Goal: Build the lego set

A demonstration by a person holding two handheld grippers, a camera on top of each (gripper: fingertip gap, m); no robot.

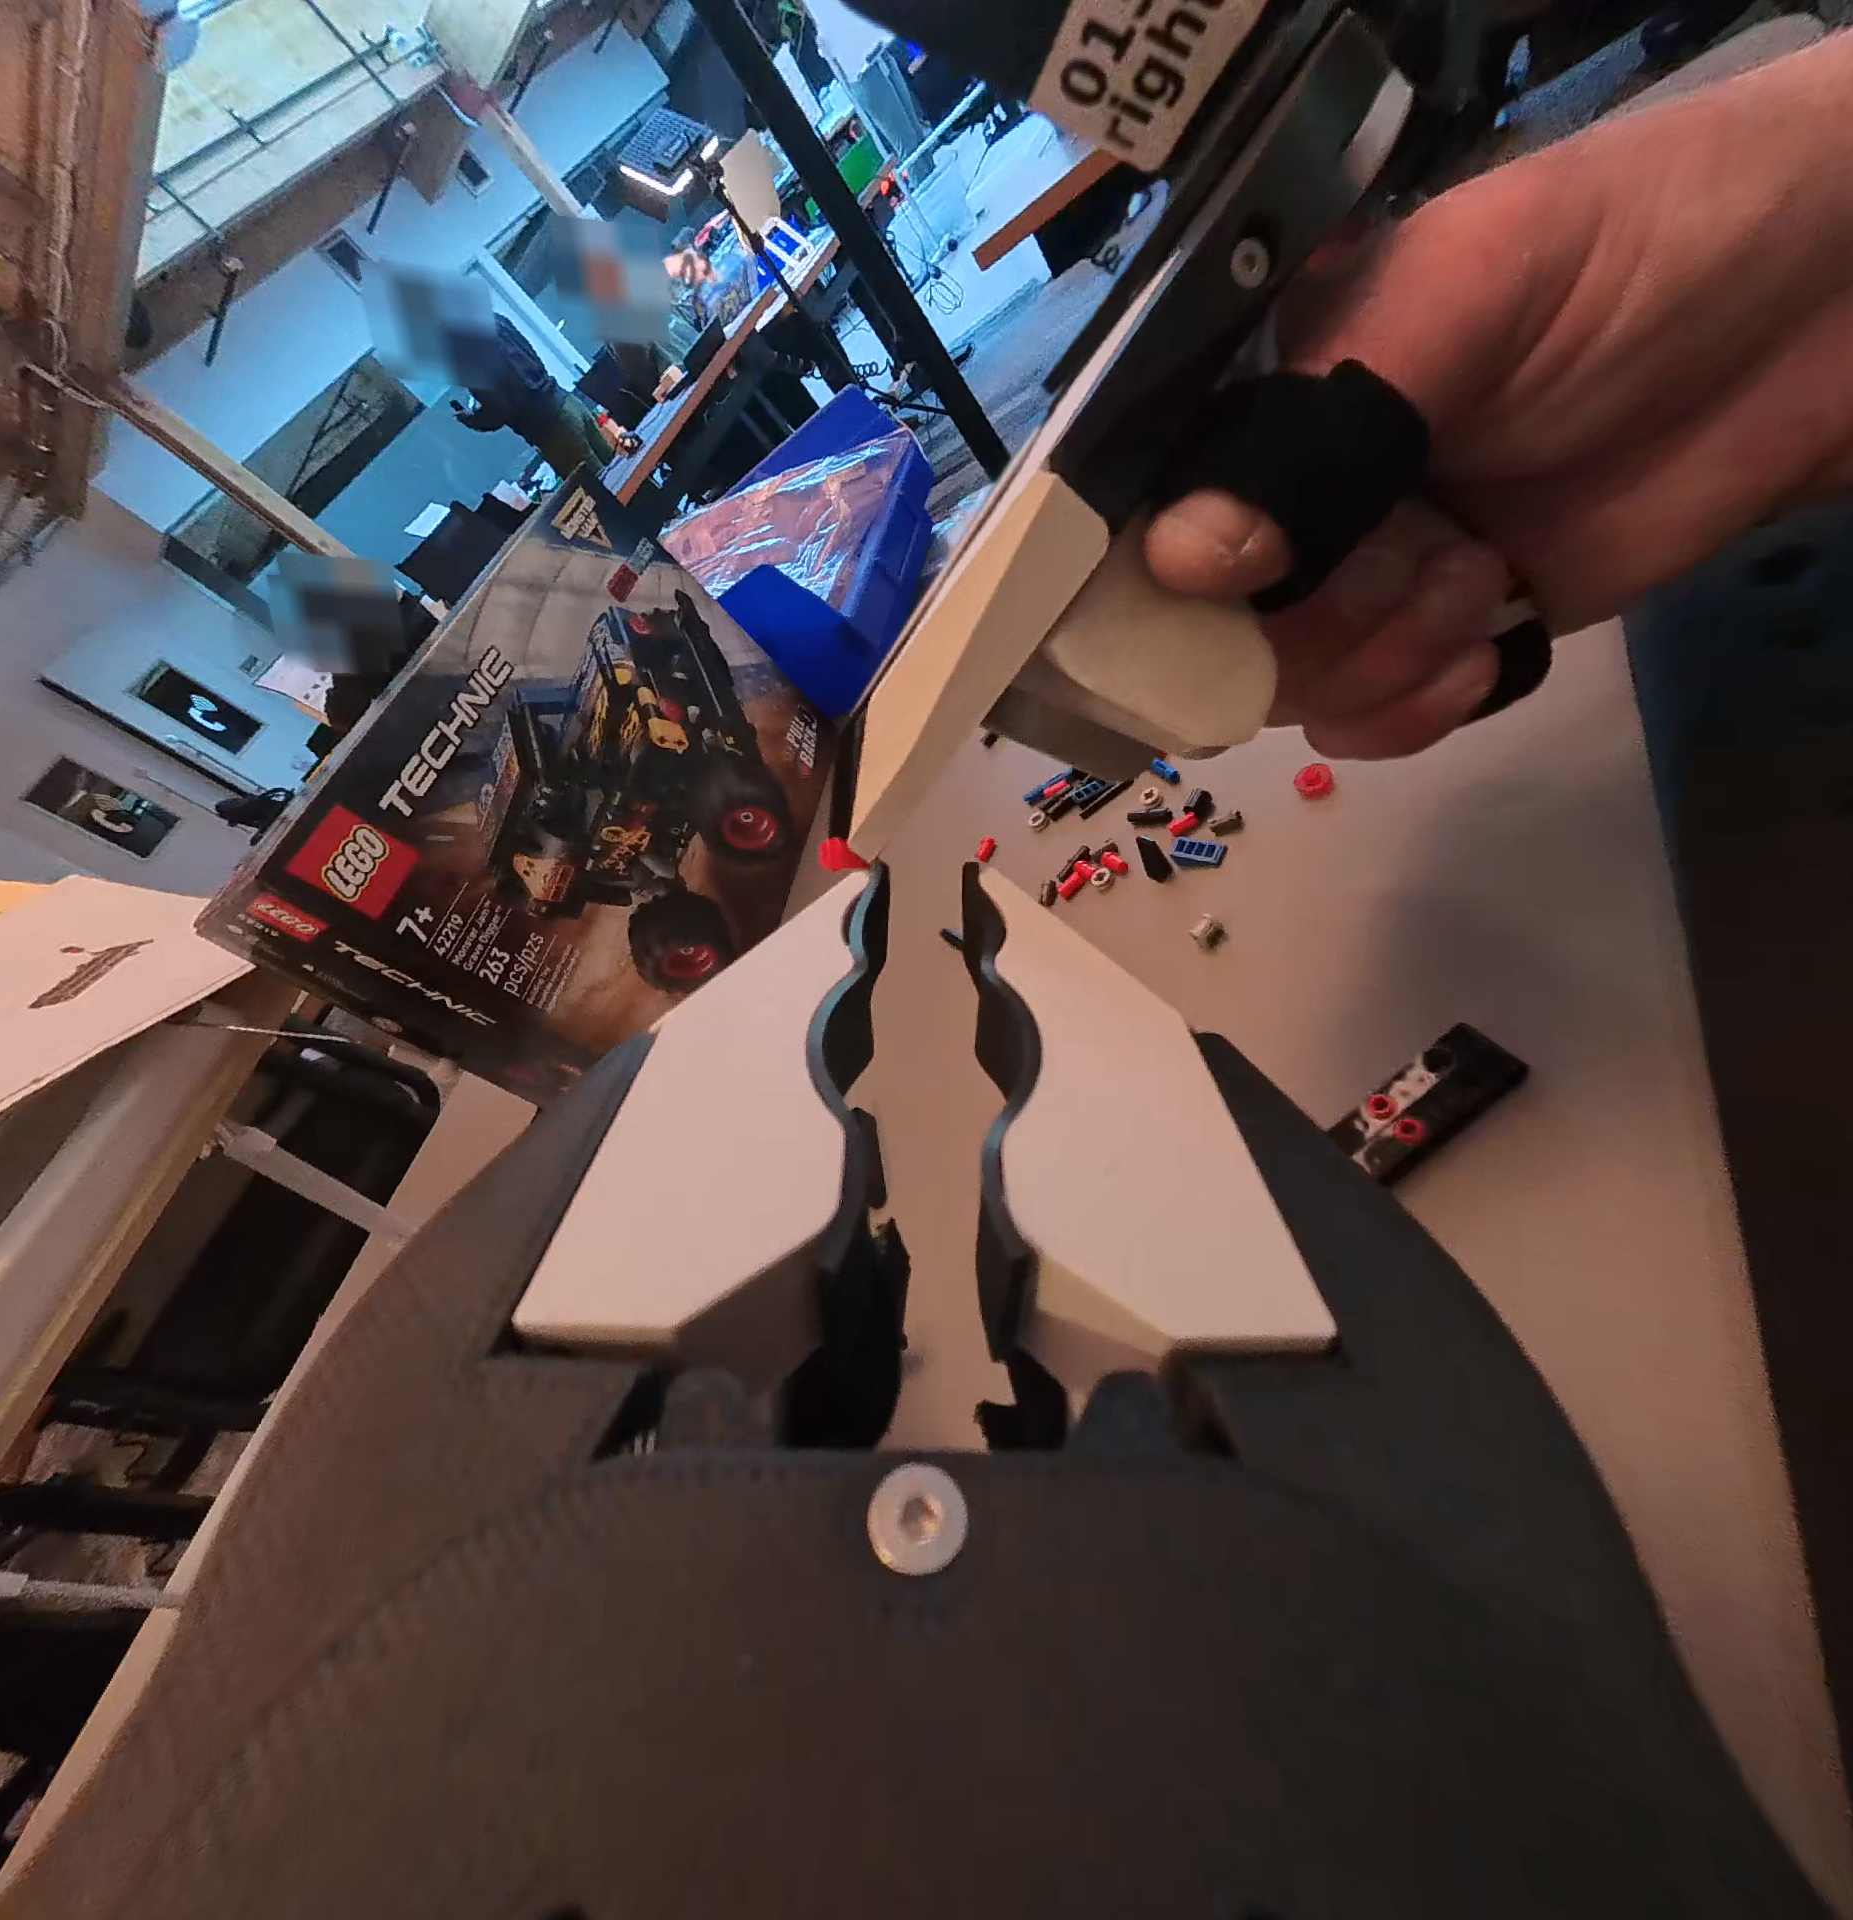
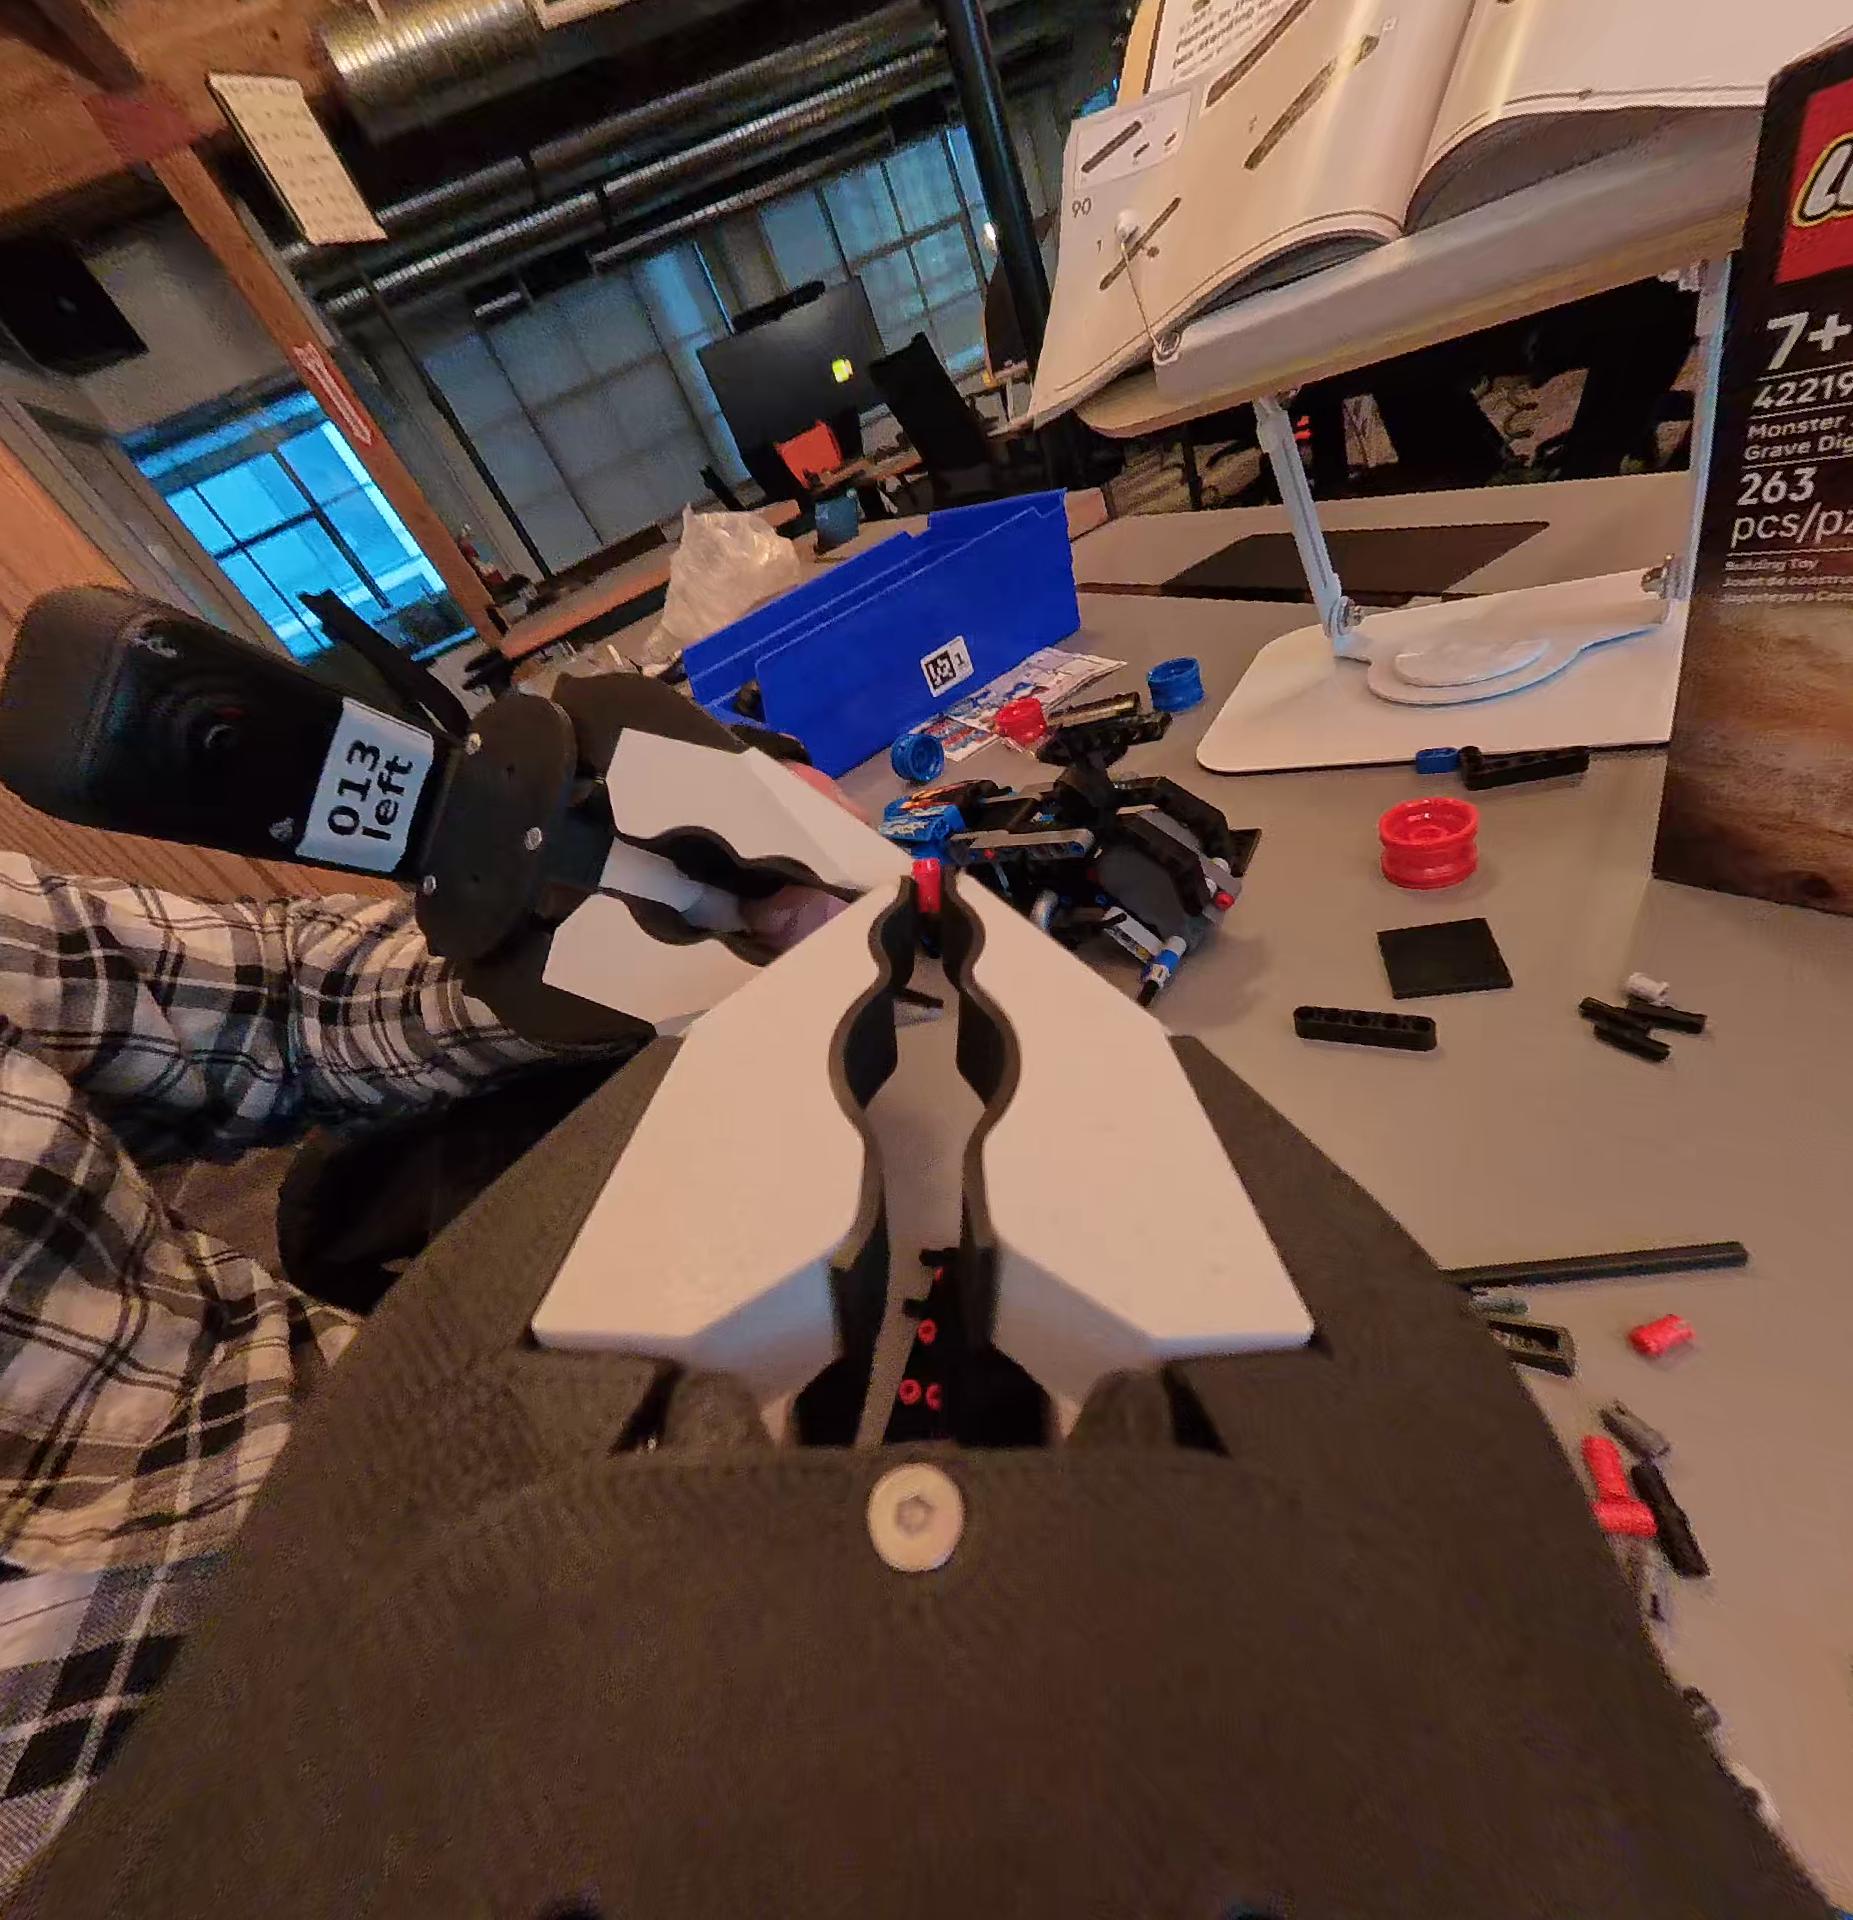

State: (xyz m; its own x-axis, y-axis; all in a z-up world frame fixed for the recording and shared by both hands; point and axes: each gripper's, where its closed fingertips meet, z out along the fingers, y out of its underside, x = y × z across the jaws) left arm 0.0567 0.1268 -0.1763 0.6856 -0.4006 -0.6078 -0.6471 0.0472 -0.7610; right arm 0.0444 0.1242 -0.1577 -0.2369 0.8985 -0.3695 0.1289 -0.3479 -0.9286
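Right gripper (image 2: 927,899) pinching red pin (image 2: 928,885); left gripper (image 1: 924,878) parted

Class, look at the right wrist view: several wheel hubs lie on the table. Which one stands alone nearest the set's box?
The large red hub; the blue hubs lie farther back by the blue bin.

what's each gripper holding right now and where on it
Right gripper pinches a small red pin at its fingertips, across its middle. Left gripper is open, holding nothing.

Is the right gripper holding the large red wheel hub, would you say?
No, the red wheel hub sits on the grey table; the right gripper pinches a small red pin.
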